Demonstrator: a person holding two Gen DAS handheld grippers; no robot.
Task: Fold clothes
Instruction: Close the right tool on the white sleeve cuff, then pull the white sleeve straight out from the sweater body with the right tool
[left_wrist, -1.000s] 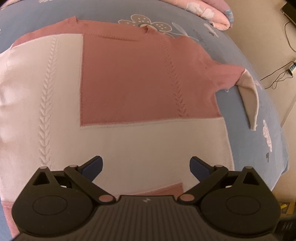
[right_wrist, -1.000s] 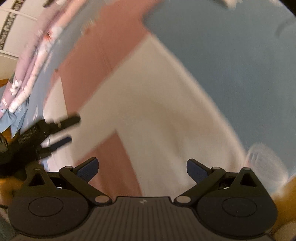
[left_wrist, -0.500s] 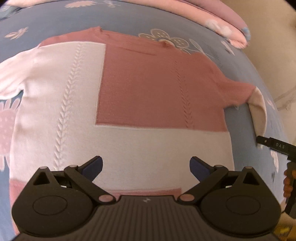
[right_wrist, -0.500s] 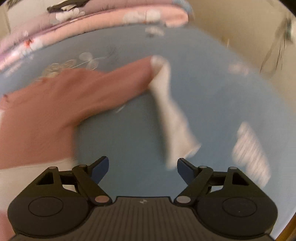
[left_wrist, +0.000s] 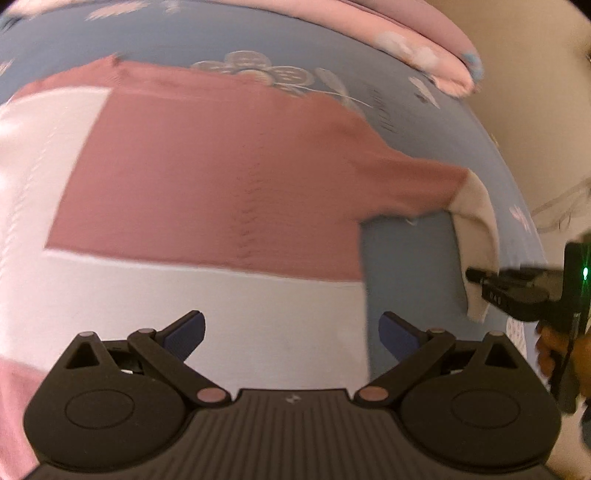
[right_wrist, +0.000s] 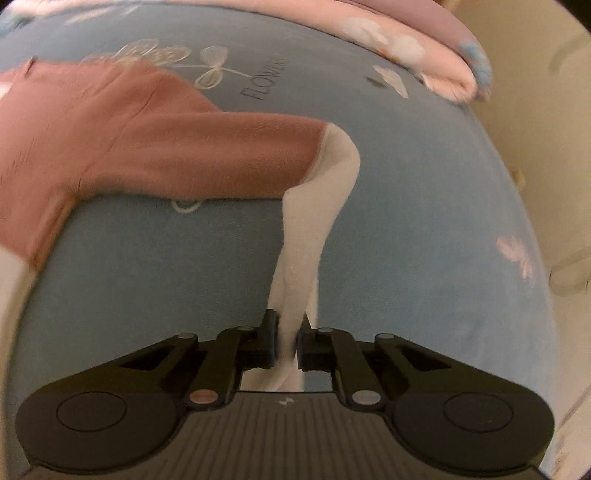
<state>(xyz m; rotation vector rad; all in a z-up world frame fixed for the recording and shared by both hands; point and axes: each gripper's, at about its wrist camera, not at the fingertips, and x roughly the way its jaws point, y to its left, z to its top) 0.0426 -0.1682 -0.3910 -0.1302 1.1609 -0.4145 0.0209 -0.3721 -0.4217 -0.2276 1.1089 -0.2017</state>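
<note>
Jaws of right gripper (right_wrist: 287, 341) just closing, now clenching white cuff (right_wrist: 295, 295) of sweater (left_wrist: 207, 192) sleeve; left gripper (left_wrist: 291, 332) hanging released over sweater body, spread flat on blue bedsheet (right_wrist: 406, 229). Sleeve-folding step starting; next likely needing cuff carrying across onto body.

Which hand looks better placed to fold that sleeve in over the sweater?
Right. The right gripper has just closed on the white cuff of the sleeve. The left gripper is open over the sweater body, holding nothing.
</note>
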